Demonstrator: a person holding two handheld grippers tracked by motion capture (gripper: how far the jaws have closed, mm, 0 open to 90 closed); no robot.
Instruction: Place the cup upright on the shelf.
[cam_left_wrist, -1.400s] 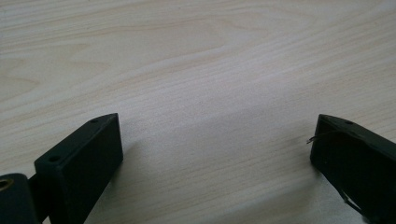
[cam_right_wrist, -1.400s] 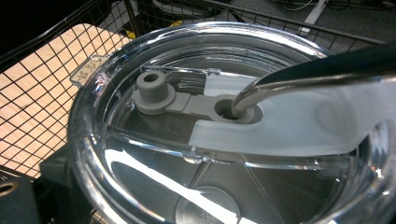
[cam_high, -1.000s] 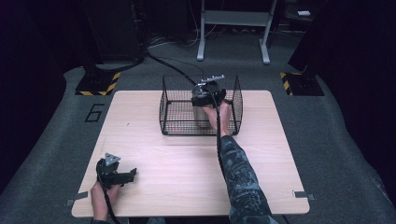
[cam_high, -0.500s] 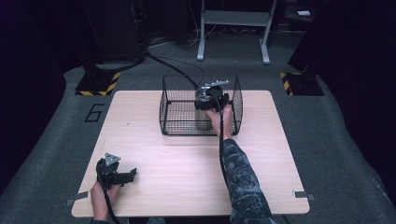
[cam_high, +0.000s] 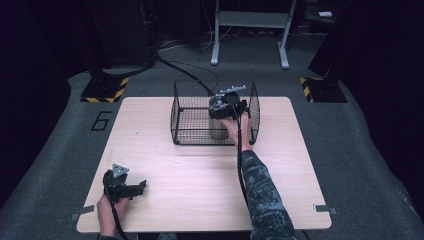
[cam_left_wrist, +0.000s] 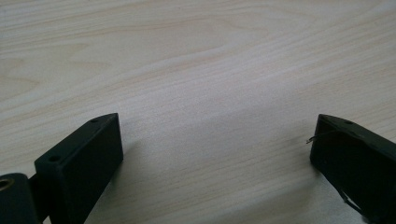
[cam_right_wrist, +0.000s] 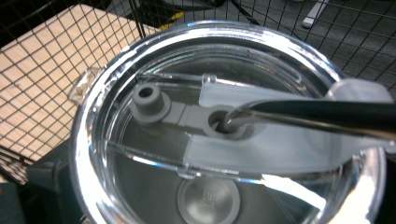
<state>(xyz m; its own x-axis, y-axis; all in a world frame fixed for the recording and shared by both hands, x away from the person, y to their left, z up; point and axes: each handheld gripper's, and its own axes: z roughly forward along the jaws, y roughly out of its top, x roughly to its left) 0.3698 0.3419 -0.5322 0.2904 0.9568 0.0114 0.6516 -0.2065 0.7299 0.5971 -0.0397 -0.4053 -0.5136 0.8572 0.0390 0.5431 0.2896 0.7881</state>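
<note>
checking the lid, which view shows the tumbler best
The right gripper view: the tumbler is seen from above, its clear lid and metal straw sharp. The high view gives just a grey body inside the wire basket, under the right tongs. The left gripper view faces bare table.

Pale wooden bench (cam_high: 165, 165) standing on grey floor (cam_high: 55, 150) marked "6" (cam_high: 101, 120); hazard-striped black bases (cam_high: 104, 90) flanking it behind; white frame legs (cam_high: 216, 37) standing beyond

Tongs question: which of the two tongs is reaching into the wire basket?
The right tongs, over the tumbler inside the wire basket. The left tongs rest near the table's front edge.
</note>
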